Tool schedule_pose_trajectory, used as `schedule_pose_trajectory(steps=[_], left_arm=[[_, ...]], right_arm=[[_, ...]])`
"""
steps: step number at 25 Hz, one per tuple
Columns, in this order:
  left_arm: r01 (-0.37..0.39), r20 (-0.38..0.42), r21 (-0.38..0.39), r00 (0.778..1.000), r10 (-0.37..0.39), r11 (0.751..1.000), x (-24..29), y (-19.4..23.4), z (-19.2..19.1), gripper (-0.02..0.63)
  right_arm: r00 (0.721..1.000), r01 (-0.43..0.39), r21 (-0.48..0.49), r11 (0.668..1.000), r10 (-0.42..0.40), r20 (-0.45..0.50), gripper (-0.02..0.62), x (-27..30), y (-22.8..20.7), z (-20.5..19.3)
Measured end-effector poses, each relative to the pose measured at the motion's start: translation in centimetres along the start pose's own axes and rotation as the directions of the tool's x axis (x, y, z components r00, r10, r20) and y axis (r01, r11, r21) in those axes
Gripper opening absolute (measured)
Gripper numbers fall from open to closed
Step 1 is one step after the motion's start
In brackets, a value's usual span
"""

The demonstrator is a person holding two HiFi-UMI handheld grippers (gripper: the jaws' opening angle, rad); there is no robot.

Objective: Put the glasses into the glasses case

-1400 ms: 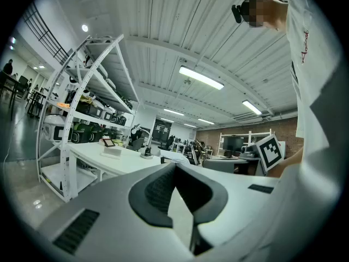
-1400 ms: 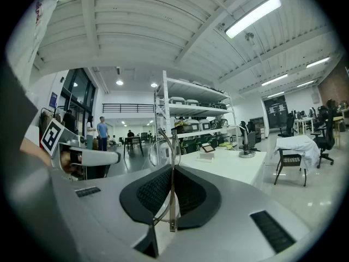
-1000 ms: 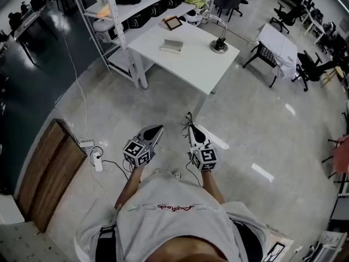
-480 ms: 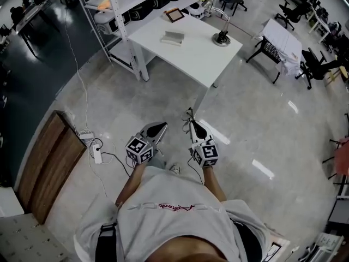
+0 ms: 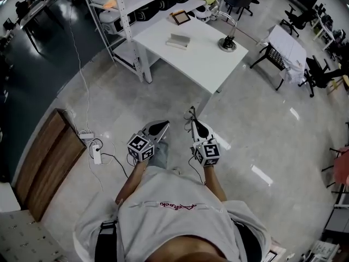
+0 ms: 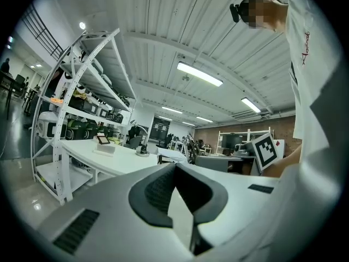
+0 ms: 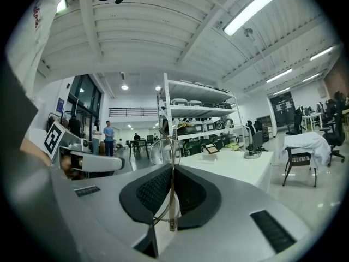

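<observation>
Evidently the carry is the step in hand: the right tongs [image 5: 193, 123] are clamped on the glasses [image 7: 172, 201], held over the floor well short of the counter [image 5: 202, 64], while the left tongs [image 5: 162, 125] are pressed together on nothing. Next, I judge, both must reach the counter's far edge, where the pale box [image 5: 179, 40], likely the case, needs opening. Counted: one pair of glasses, one box, one lamp [image 5: 228, 43] by the right corner, one frame [image 5: 181, 17] at the far corner.
</observation>
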State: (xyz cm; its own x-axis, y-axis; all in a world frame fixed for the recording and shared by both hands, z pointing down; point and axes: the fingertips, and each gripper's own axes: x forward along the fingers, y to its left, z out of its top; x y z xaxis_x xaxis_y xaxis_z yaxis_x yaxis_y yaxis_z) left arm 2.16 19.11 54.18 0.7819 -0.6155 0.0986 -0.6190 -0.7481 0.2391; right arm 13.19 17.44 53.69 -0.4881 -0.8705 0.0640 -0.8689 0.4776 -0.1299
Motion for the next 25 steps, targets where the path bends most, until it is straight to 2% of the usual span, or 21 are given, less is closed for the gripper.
schedule_pose_trajectory(steps=[6, 17, 25], left_arm=[[0.007, 0.006, 0.000, 1.000, -0.007, 1.000, 2.6, 4.0, 0.8, 0.023], [-0.013, 0.025, -0.019, 1.000, 0.013, 1.000, 7.5, 14.0, 3.3, 0.023], [0.028, 0.026, -0.051, 0.999, -0.027, 0.998, 11.5, 20.6, 5.8, 0.023]], right_arm=[[1.000, 0.000, -0.012, 1.000, 0.000, -0.007, 0.020, 4.5, -1.7, -0.1], [0.999, -0.013, -0.035, 0.999, 0.012, -0.043, 0.020, 15.0, -5.1, 0.4], [0.997, 0.030, -0.041, 0.999, -0.032, -0.072, 0.020, 22.0, -7.6, 1.7]])
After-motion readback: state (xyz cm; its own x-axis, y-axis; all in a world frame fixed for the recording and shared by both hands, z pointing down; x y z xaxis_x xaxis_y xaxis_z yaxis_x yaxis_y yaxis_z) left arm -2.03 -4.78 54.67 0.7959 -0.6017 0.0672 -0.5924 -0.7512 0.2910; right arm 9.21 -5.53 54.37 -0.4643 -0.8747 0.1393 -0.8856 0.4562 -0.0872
